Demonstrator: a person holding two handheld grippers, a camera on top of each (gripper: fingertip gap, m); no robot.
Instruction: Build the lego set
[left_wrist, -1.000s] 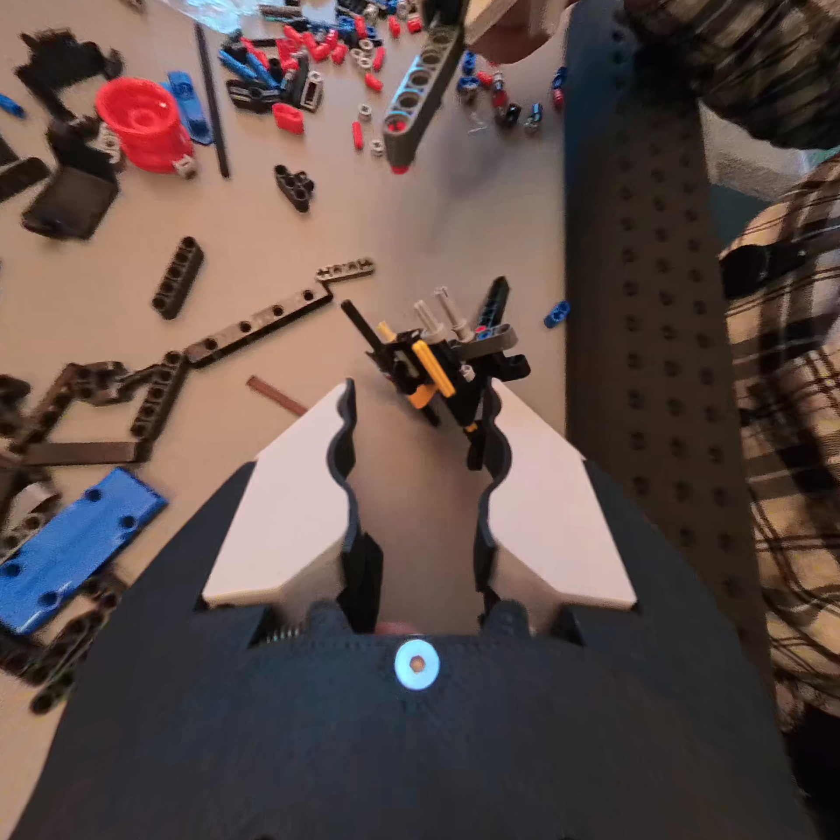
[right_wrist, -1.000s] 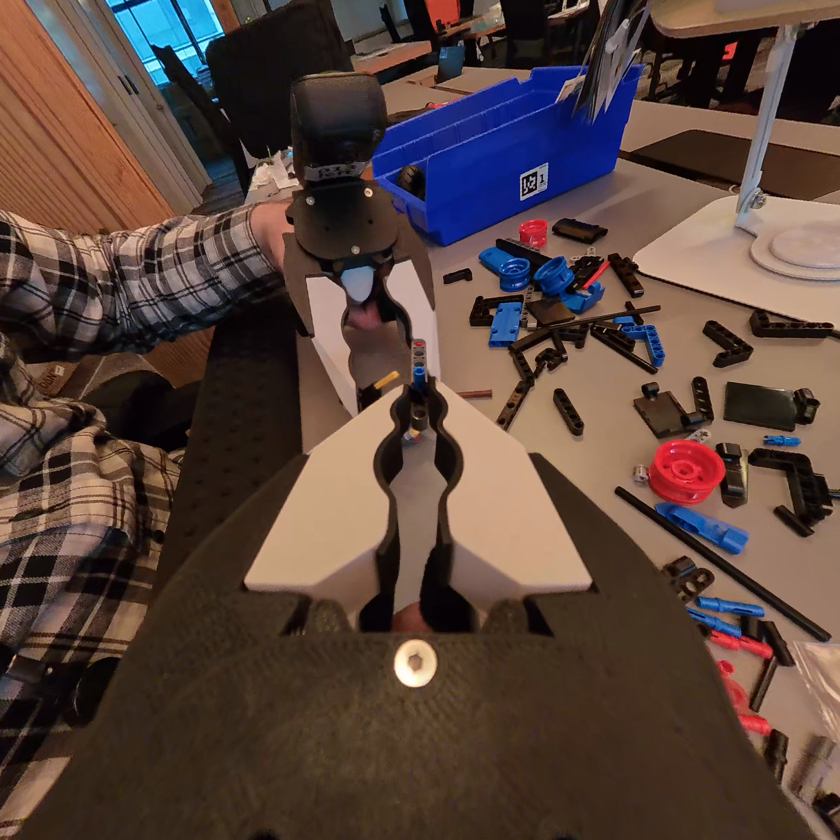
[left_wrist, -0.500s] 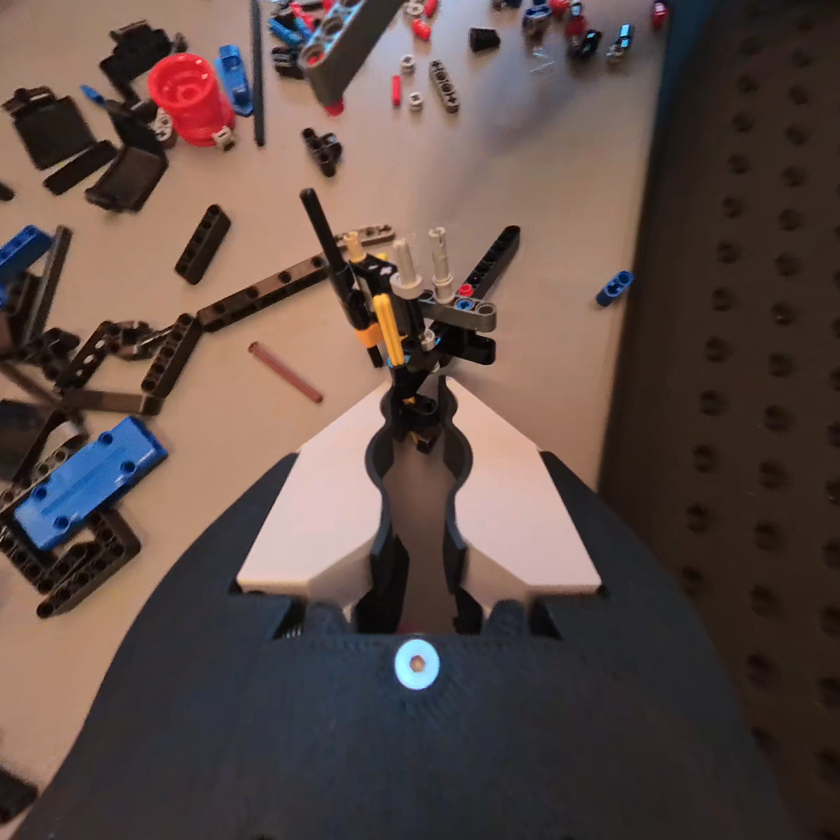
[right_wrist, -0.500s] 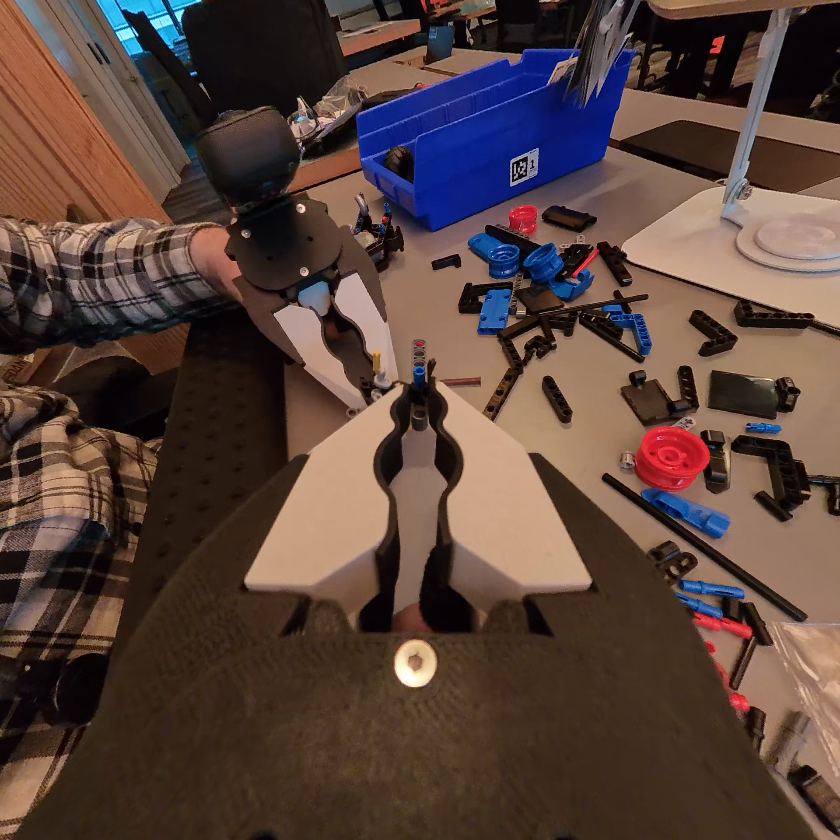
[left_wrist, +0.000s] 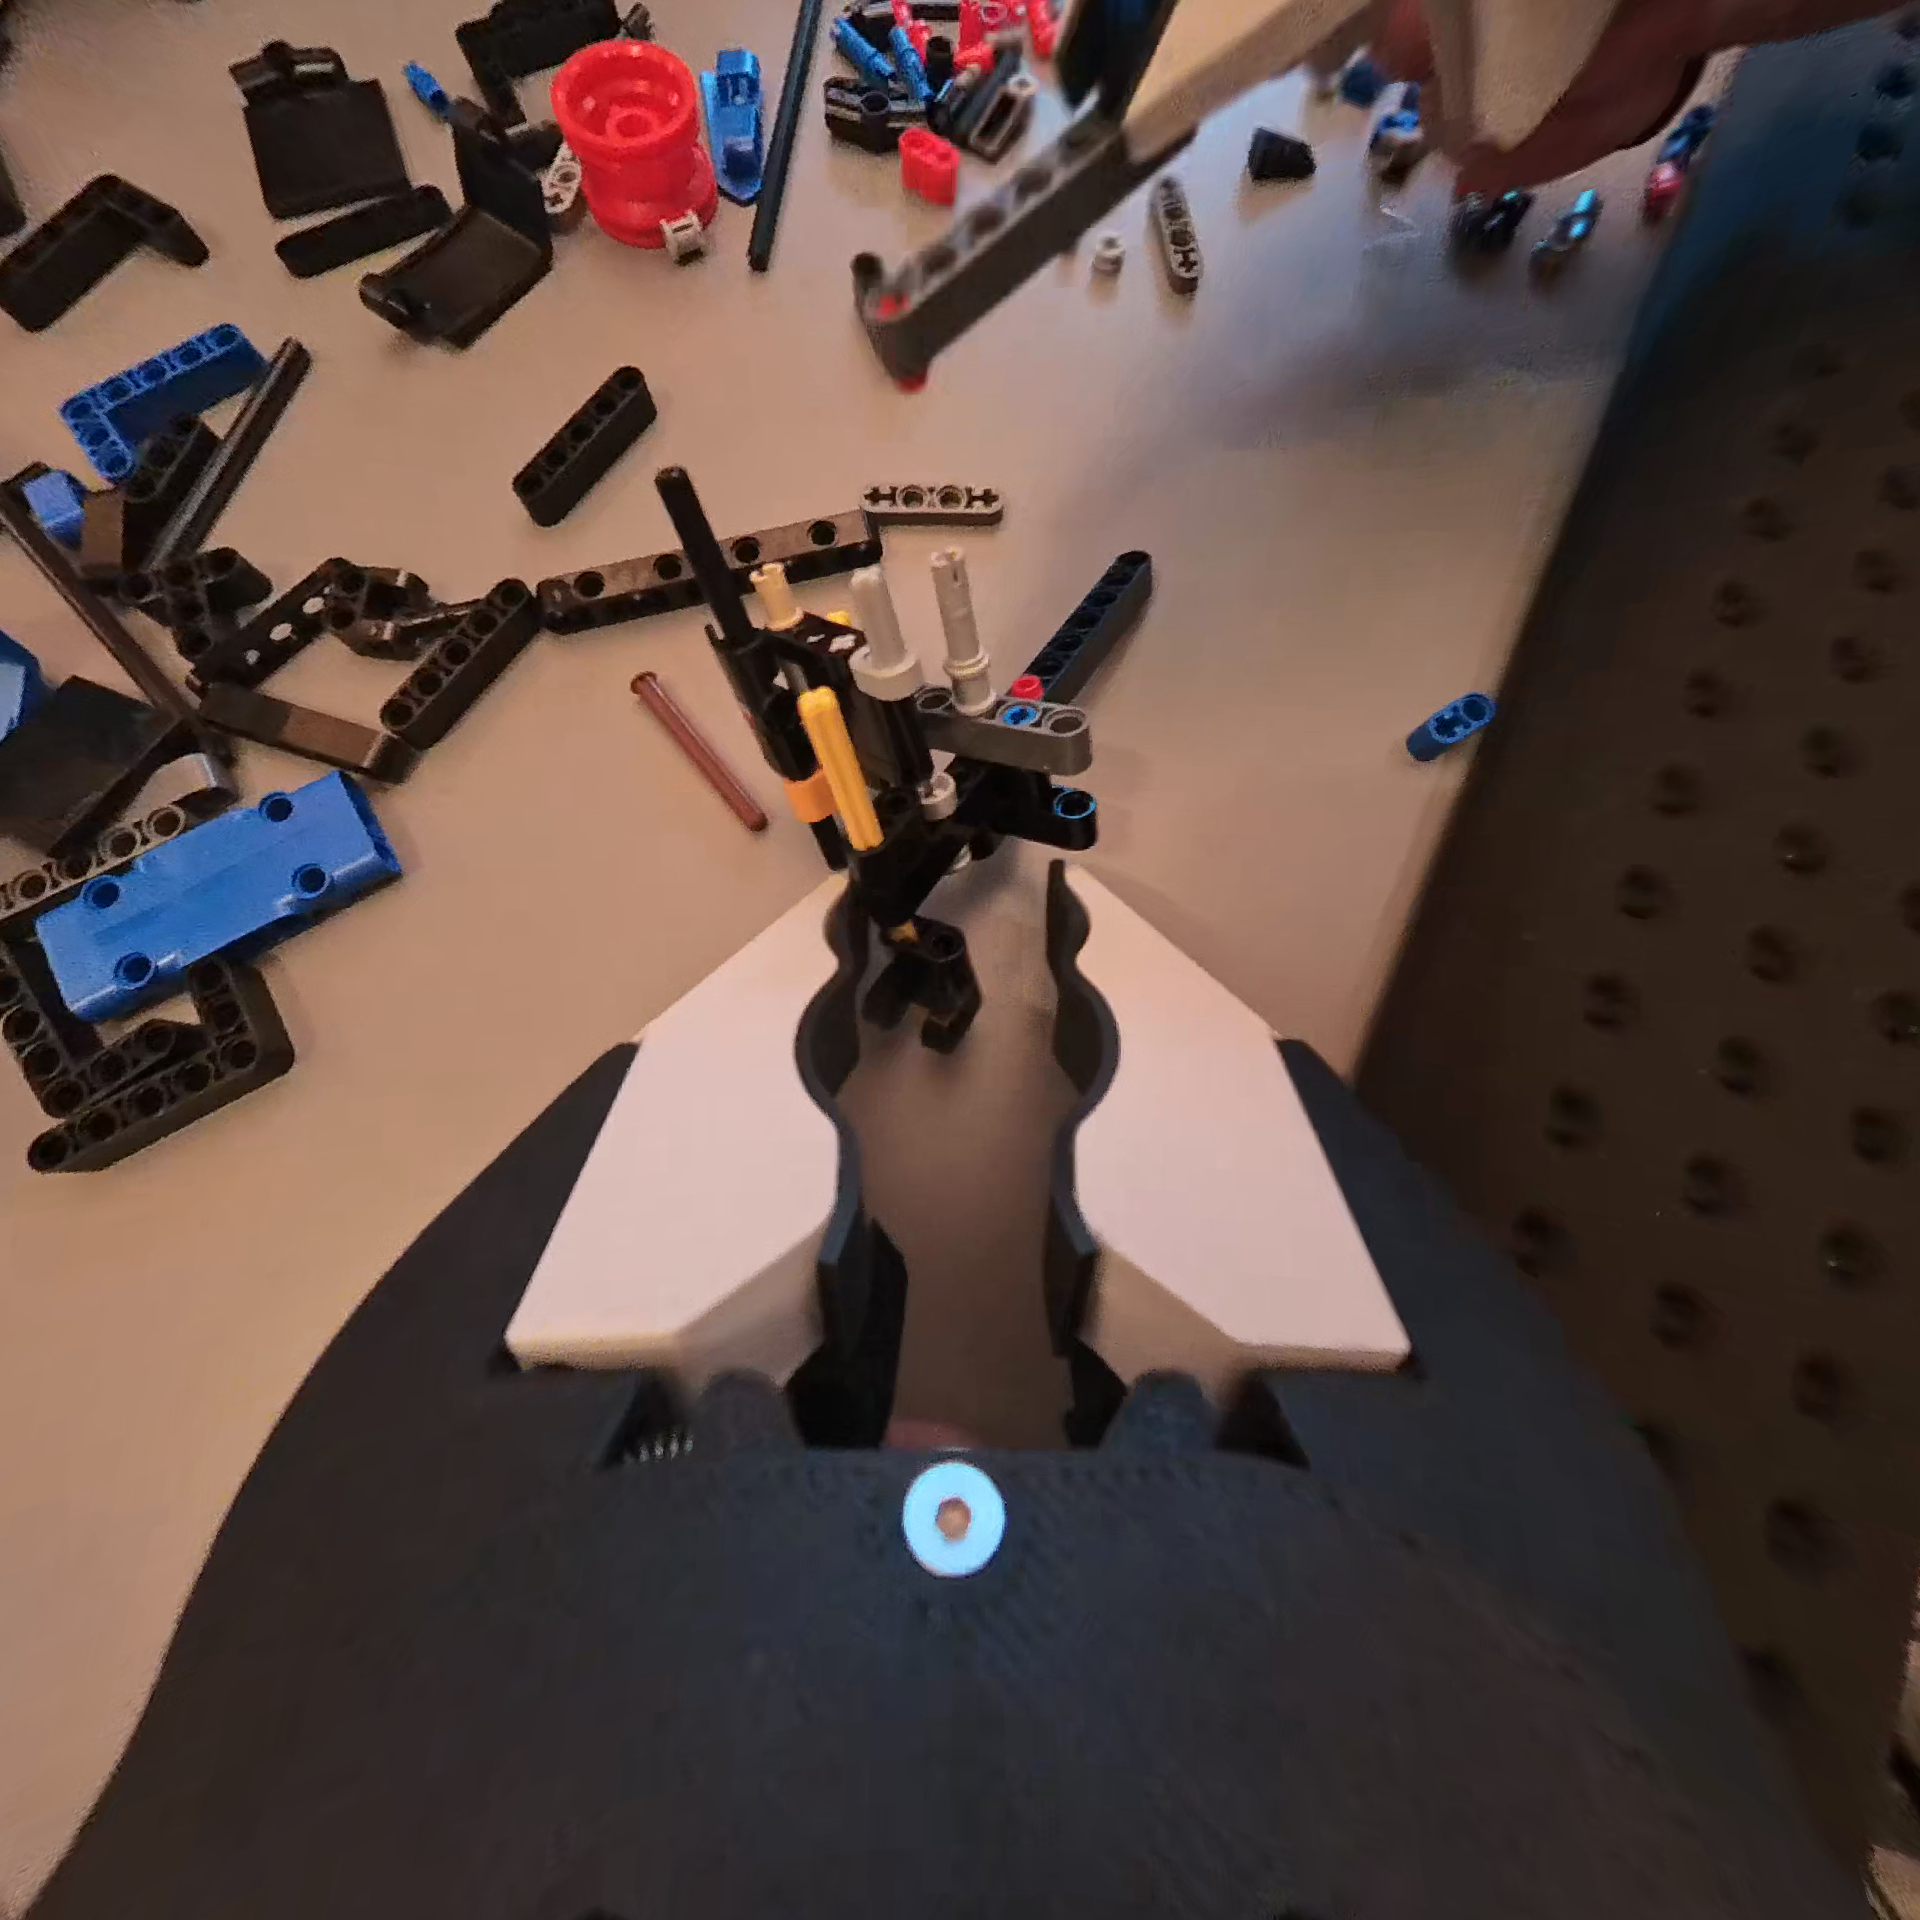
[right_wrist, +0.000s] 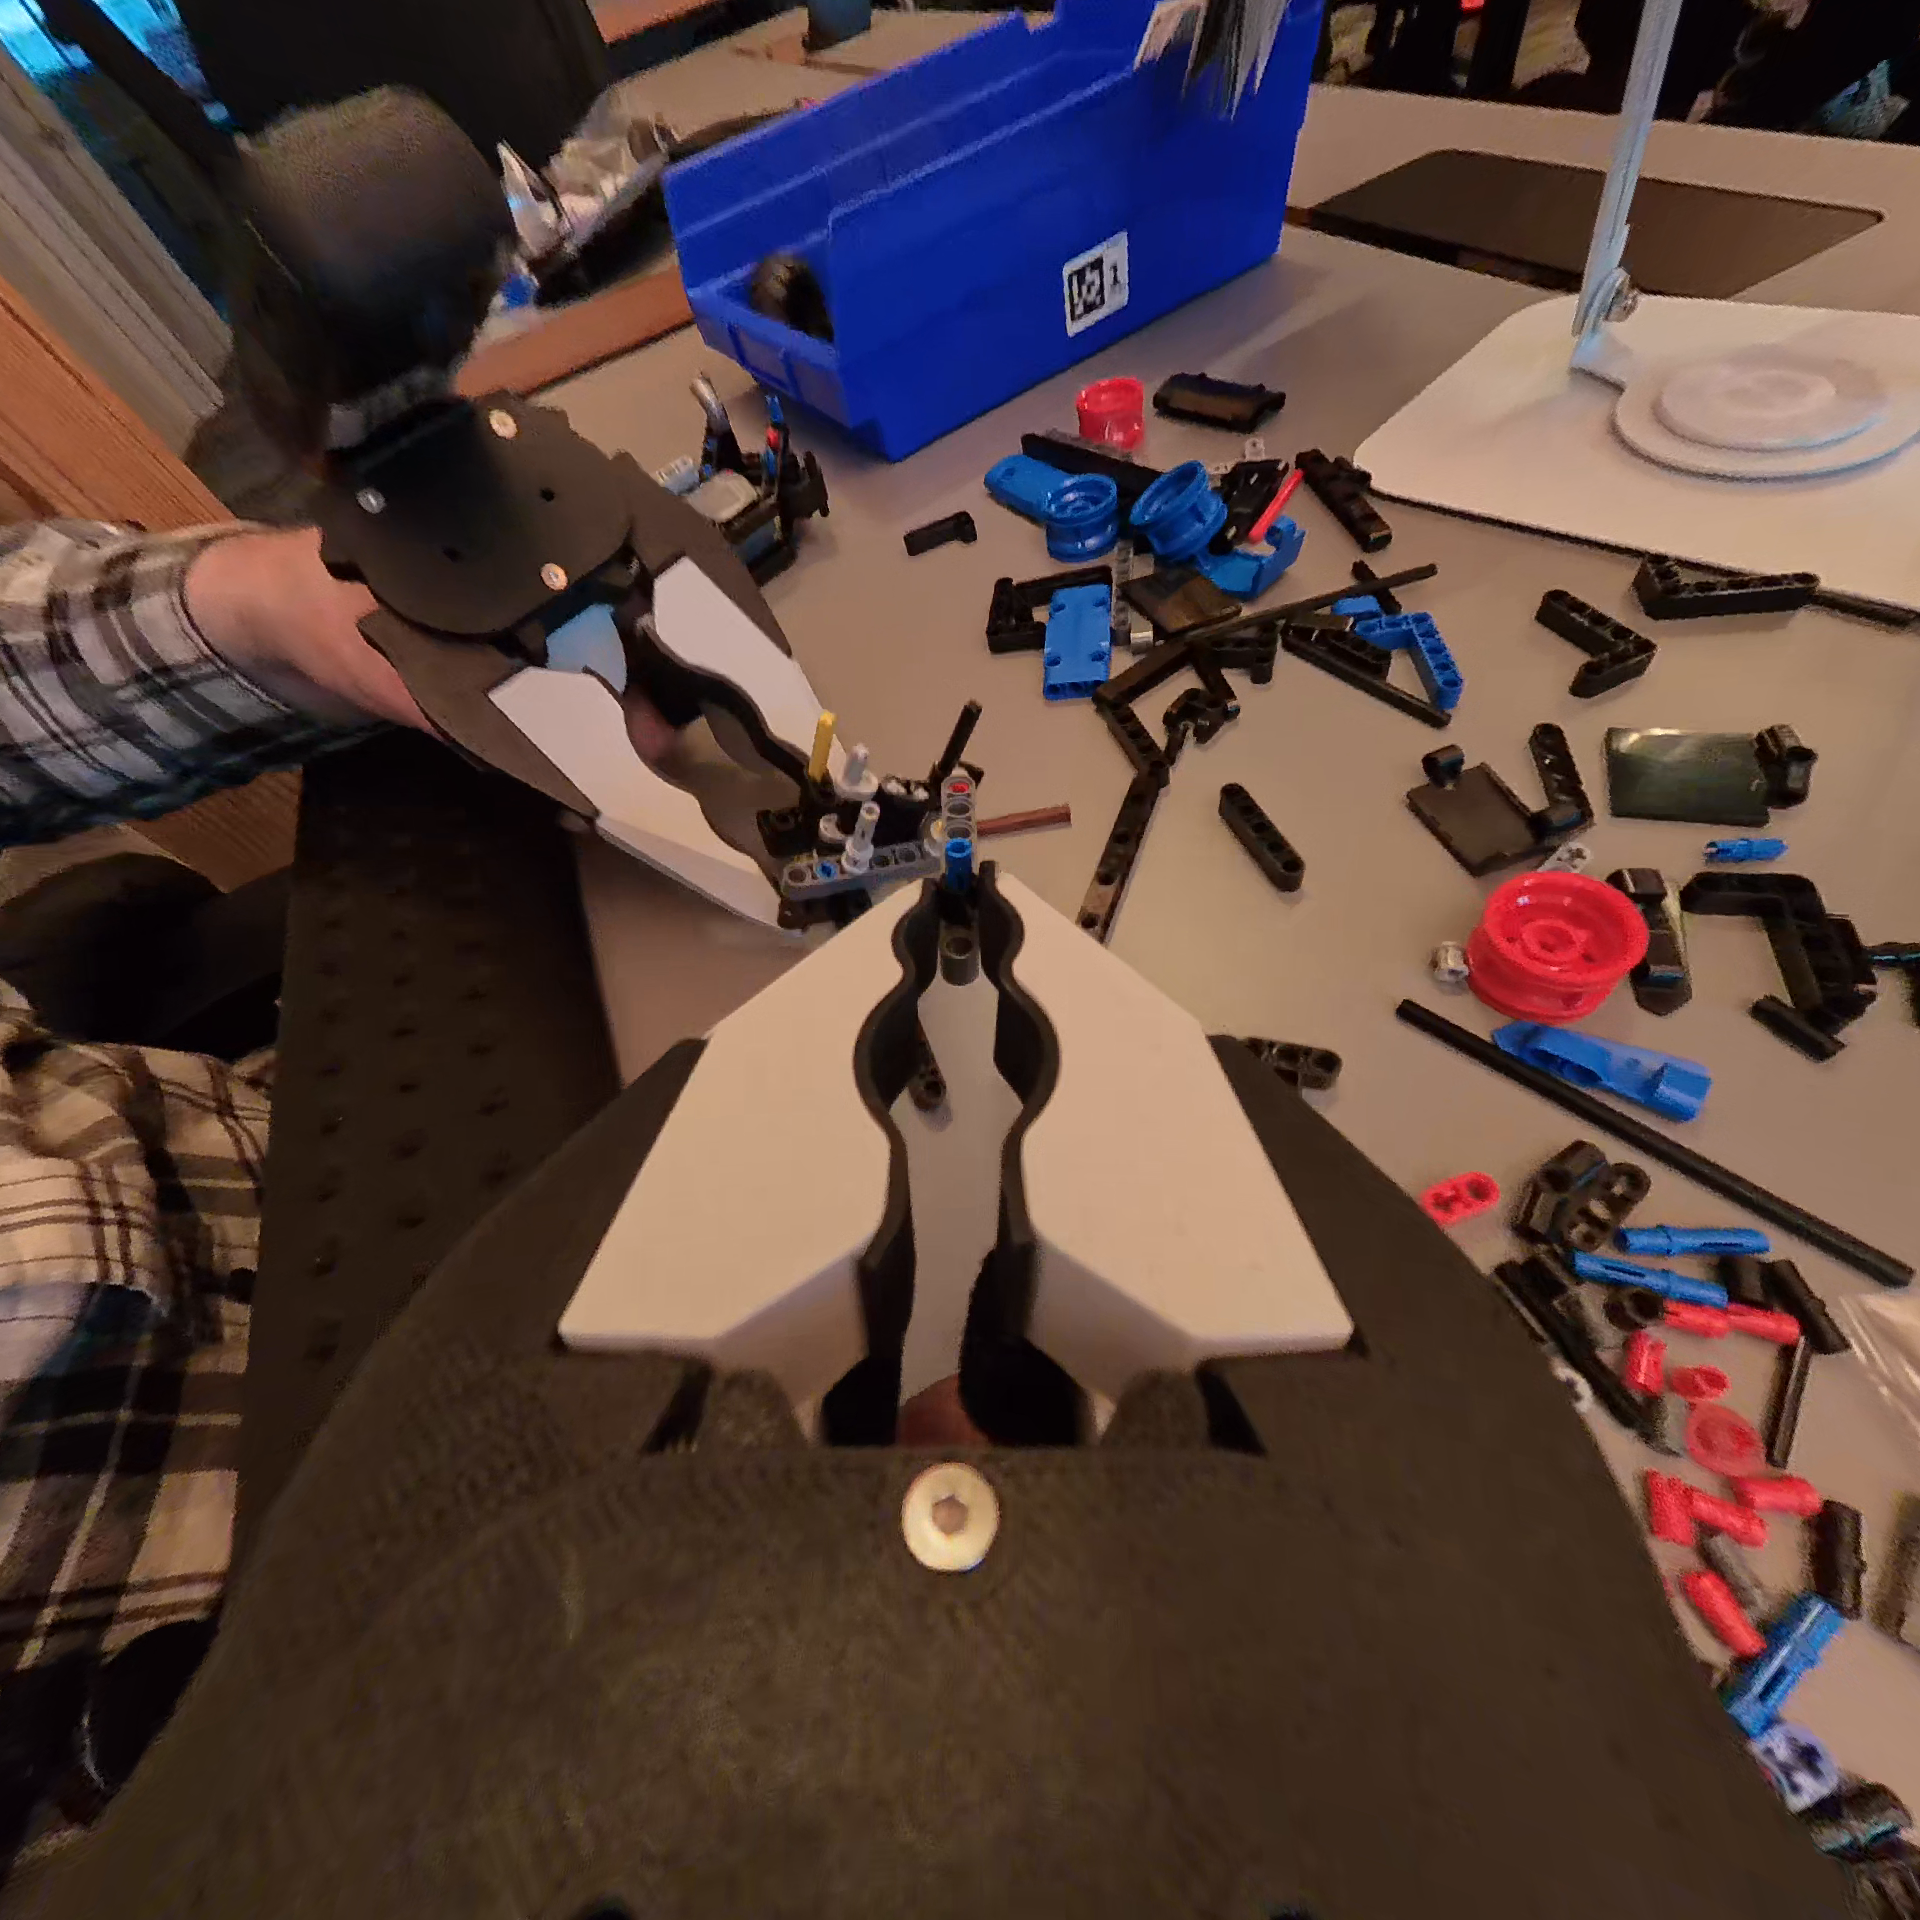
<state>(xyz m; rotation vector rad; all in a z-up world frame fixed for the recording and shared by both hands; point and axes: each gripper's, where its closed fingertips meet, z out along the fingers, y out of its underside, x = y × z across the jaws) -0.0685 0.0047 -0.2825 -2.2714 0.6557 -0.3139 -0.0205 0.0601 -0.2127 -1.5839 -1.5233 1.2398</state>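
A small black assembly (left_wrist: 883, 758) with yellow and grey pins stands upright between the tips of my left gripper (left_wrist: 948, 888). The jaws stand wider than the piece, and only the left finger touches it. My right gripper (right_wrist: 956, 894) is shut on a dark grey beam (right_wrist: 958, 940) with a blue pin on top. In the left wrist view that beam (left_wrist: 997, 239) hangs tilted above the table, beyond the assembly, with a red pin at its low end. In the right wrist view the assembly (right_wrist: 862, 821) sits just ahead of the beam's tip, at the left gripper (right_wrist: 795, 831).
Loose black, blue and red parts lie scattered over the grey table (left_wrist: 1195, 540), with a red wheel (left_wrist: 634, 135) among them. A black perforated mat (left_wrist: 1662, 935) runs along the table's edge. A blue bin (right_wrist: 987, 208) and a white stand base (right_wrist: 1662, 416) stand at the back.
My left gripper closed on the assembly and lifted it upright, and its jaws have now spread apart again. My right gripper has brought the beam closer to the assembly.
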